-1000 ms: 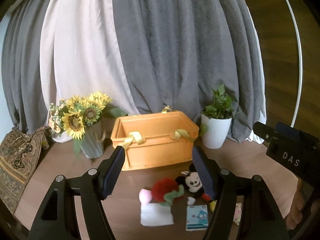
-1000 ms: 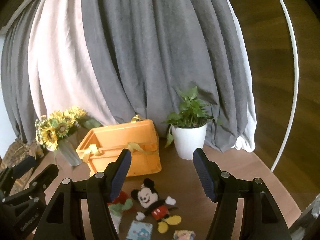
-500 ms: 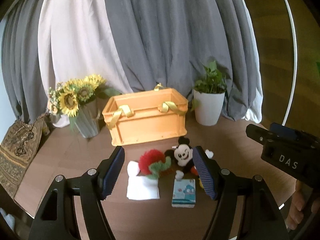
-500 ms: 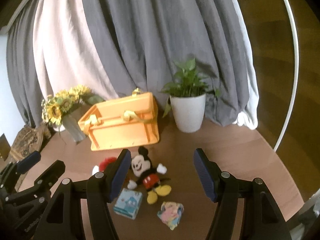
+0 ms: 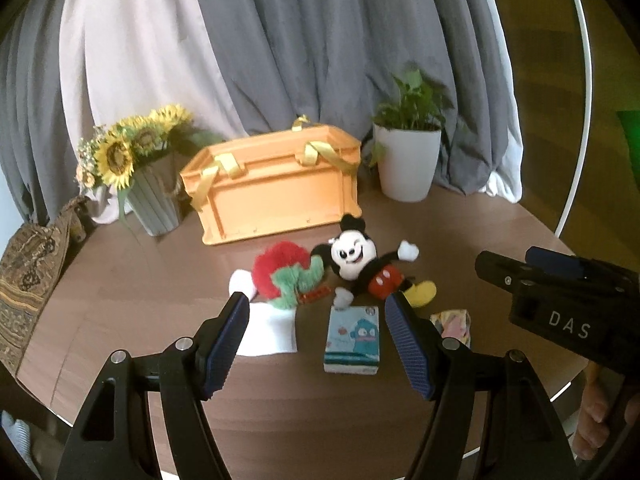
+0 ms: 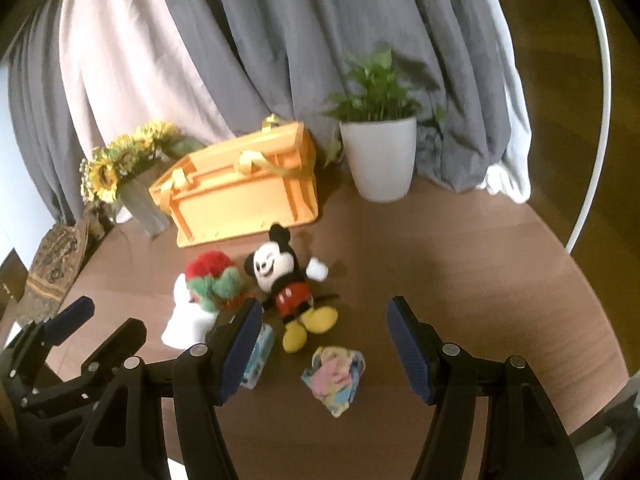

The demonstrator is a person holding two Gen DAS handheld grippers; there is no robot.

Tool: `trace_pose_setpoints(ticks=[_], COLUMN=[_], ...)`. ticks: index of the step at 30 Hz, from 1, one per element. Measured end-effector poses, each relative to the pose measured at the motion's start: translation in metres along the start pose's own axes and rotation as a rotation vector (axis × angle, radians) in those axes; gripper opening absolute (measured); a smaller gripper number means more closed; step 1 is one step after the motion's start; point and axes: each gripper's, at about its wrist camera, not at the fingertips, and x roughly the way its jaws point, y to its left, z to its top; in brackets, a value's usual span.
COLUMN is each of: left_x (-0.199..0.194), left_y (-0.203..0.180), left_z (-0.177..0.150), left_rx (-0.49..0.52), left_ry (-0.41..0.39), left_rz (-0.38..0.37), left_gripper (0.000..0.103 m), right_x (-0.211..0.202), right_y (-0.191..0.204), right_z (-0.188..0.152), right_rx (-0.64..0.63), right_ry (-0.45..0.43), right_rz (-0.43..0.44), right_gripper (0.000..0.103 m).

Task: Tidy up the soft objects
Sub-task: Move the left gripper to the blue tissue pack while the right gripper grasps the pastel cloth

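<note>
The left gripper (image 5: pixel 318 336) hung above the round wooden table (image 5: pixel 140 280) with its jaws spread and nothing between the pads. Just ahead of it, framed by the two fingers, lay a small blue-and-white printed pack (image 5: pixel 352 340). Beside its left finger sat a white cloth (image 5: pixel 268 334), and just beyond that a red and green plush (image 5: pixel 290 272) touching a mouse doll (image 5: pixel 360 264) that lay on its back, arms out. Farther ahead stood an orange crate (image 5: pixel 272 196) with yellow ribbon handles, its inside not visible from here.

The right gripper (image 6: pixel 324 344) was likewise spread and held nothing. A crumpled pastel cloth (image 6: pixel 334 376) lay between its fingers on the table, close in. The doll (image 6: pixel 284 276) was just beyond its left finger, and the crate (image 6: pixel 240 196) farther ahead, left of a potted plant (image 6: pixel 378 152). Sunflowers in a vase (image 6: pixel 116 172) stood left of the crate, with grey and pale curtains (image 6: pixel 280 40) behind everything.
</note>
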Motion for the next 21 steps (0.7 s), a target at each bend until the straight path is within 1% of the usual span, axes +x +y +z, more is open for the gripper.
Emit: trace_pose_setpoints(ticks=[4,11,13,21], left_x=[0.013,0.038,0.046,0.071], left_y=[-0.004,-0.011,-0.012,-0.017], left_z=[-0.012,-0.027,-0.032,-0.048], left_rx=[0.009,0.028,0.030,0.058], left_ry=[0.030,0.084,0.101,0.151], left_rz=[-0.007,-0.029,-0.045,-0.062], left_gripper=[0.070,0.070,0.070,0.070], right_x=[0.015,0.036,0.042,0.064], right_y=[-0.005,-0.009,-0.010,-0.013], right_z=[-0.011,-0.028,-0.032,-0.042], right_rx=[0.009,0.015,0.014,0.028], right_ry=[0.049,0.117,0.133,0.174], right_rz=[0.013,0.008,0.004,0.009], right_gripper=[0.066,0.066,0.066,0.066])
